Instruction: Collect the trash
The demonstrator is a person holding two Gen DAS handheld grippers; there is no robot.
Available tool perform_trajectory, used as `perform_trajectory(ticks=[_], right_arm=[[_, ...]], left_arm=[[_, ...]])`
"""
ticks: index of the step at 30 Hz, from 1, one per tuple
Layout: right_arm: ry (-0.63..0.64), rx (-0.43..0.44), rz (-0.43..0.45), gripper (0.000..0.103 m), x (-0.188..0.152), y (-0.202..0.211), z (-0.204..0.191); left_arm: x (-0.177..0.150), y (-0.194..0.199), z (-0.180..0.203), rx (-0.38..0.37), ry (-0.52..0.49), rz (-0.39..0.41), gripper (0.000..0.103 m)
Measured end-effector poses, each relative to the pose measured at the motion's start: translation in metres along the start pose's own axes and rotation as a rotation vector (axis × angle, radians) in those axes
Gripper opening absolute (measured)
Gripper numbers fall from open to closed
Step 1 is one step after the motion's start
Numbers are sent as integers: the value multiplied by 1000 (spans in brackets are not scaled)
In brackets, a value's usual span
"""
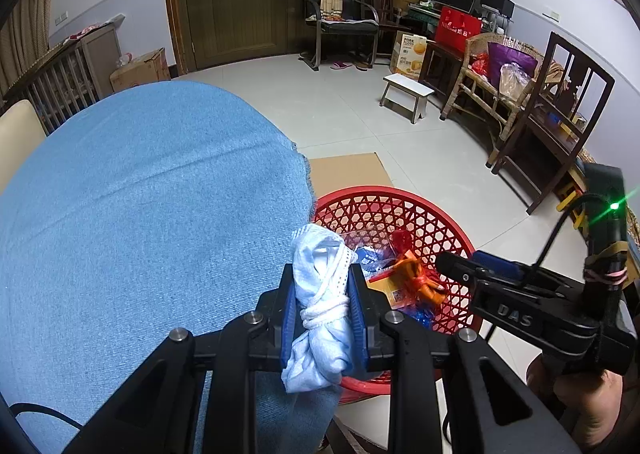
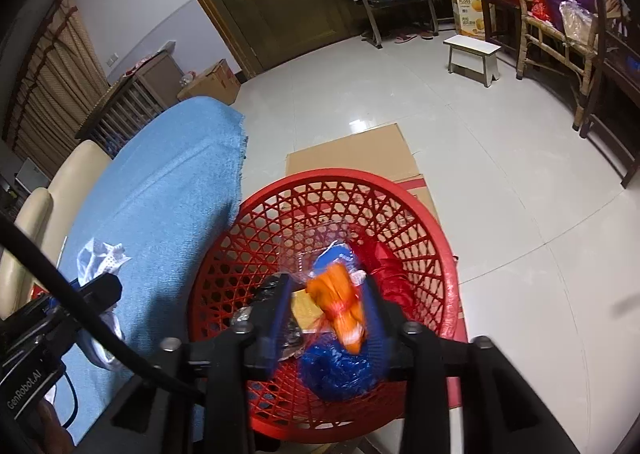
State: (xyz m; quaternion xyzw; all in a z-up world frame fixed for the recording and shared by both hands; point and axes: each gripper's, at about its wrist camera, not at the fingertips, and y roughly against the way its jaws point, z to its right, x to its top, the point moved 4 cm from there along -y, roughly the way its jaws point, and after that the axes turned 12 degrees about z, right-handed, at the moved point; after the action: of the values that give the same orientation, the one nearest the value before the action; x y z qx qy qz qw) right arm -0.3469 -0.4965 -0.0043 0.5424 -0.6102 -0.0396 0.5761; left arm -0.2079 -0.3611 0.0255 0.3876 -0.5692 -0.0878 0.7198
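Blue cloth covers the table, with a red basket on the floor beside it. Left gripper jaws are clamped tight on a knotted white wad at the table's edge. Right gripper jaws stand partly open over the basket, an orange wrapper loose between them.

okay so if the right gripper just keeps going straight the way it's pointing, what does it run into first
Most likely the orange wrapper between the right gripper fingers, then the blue bag and other trash in the red basket. Motion blur makes depth uncertain.
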Motion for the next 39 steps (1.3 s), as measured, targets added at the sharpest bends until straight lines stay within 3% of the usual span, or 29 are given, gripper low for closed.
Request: perform_trajectory(ticks=[1, 7, 14, 17, 18, 30, 36, 37, 39], right_arm=[[-8, 6, 6, 61, 1, 2, 1], [-22, 2, 44, 61, 7, 14, 7], [-33, -11, 147, 61, 22, 46, 14], [-34, -12, 161, 61, 27, 54, 18], [-34, -13, 163, 61, 28, 55, 19], [-28, -67, 214, 61, 29, 79, 25], [6, -86, 192, 68, 13, 78, 8], [11, -86, 185, 68, 10, 77, 5], [27, -85, 175, 68, 4, 77, -4]], left_arm=[[0, -1, 0, 0, -2, -2, 25], [2, -7, 8, -7, -12, -9, 26], [6, -22, 23, -18, -16, -33, 27], [8, -32, 33, -19, -28, -63, 62], [9, -33, 36, -13, -39, -51, 66], [12, -8, 23, 35, -47, -11, 66], [8, 16, 2, 46, -29, 18, 67], [7, 19, -2, 46, -25, 21, 68], [5, 24, -9, 42, -9, 24, 81]])
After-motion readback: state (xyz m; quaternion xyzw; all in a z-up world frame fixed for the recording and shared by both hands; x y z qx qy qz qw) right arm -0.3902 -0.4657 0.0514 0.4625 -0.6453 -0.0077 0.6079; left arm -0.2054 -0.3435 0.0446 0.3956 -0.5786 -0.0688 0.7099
